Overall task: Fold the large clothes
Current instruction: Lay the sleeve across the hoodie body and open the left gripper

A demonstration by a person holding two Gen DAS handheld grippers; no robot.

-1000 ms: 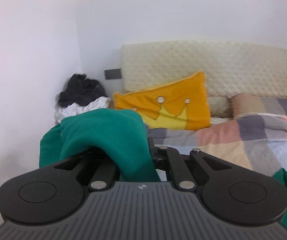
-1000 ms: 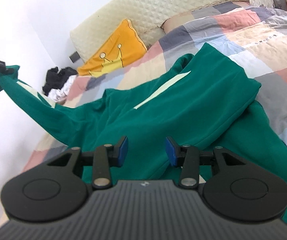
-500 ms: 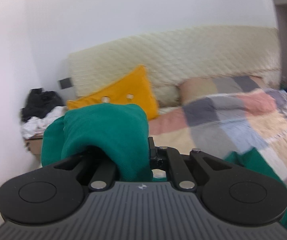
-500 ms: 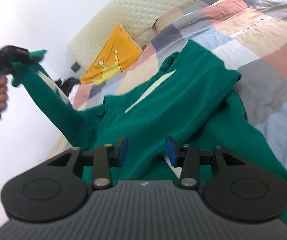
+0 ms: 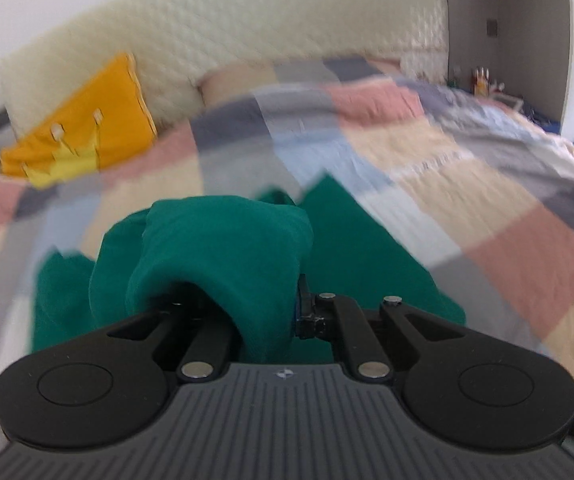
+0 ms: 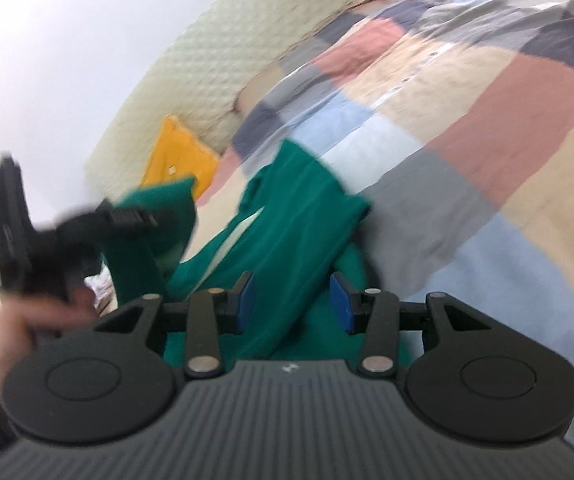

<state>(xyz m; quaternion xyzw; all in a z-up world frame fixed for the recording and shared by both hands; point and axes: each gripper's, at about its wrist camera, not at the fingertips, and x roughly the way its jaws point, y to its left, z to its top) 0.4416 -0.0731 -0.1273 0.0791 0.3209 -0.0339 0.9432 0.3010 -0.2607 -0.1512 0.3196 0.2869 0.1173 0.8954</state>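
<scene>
Left hand-held gripper [image 5: 287, 316]: you pinch a bunched end of the green garment [image 5: 223, 248], lifted clear for folding.
Right hand-held gripper [image 6: 291, 302]: your jaws stand spread, gripping nothing, poised above cloth.
Garment: spread on the bed [image 6: 487, 128], centre frame.
Right view only: your hand [image 6: 19, 320], left edge.

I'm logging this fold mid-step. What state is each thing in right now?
Large green knit garment: mostly spread on the bed, one end lifted and bunched.
Left gripper: shut on the garment's lifted end.
Right gripper: open, fingers apart above the cloth.
Yellow crown-print cushion: propped against the headboard.
Patchwork checked quilt: spread flat.
</scene>
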